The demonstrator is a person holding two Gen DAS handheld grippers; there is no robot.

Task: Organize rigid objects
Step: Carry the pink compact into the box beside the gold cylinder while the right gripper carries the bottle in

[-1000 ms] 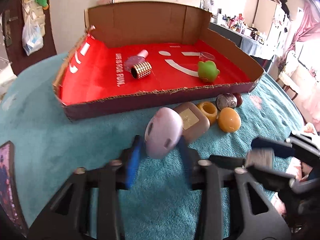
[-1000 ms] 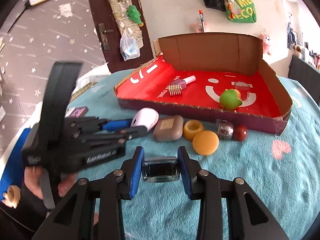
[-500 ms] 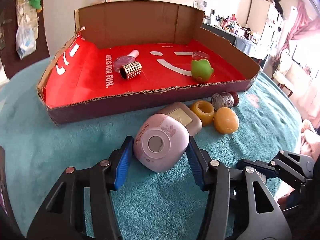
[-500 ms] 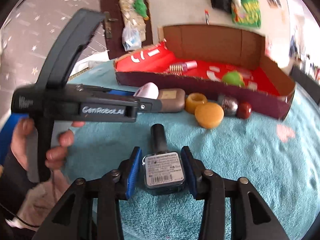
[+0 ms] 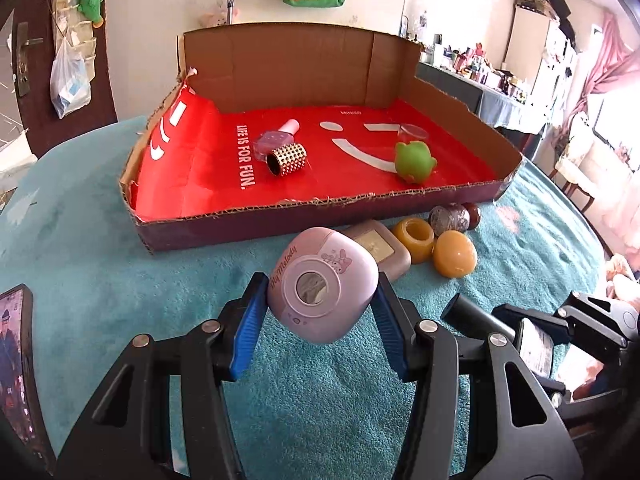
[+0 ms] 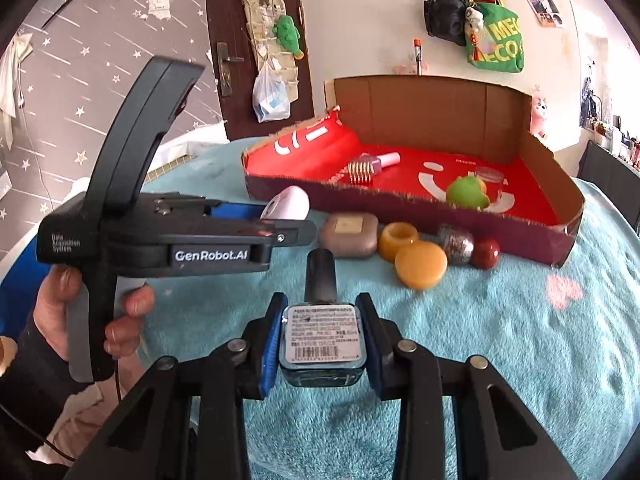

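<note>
- A red-lined box (image 5: 224,228) sits on the teal surface (image 5: 100,248).
- The left tool (image 5: 320,312) clamps a lilac case (image 5: 320,296) just before the box.
- The right tool (image 6: 320,340) grips a dark bottle (image 6: 322,332) above the surface.

The box's (image 5: 224,224) low front wall stands between both grippers and its red floor. Inside, the middle front lies bare between the gold roller (image 5: 287,159) and green toy (image 5: 414,161). Before the wall, a brown case (image 5: 379,246), yellow ring (image 5: 414,234), amber disc (image 5: 456,254) and two balls (image 5: 454,215) crowd the right; the towel (image 5: 100,264) on the left lies open.
</note>
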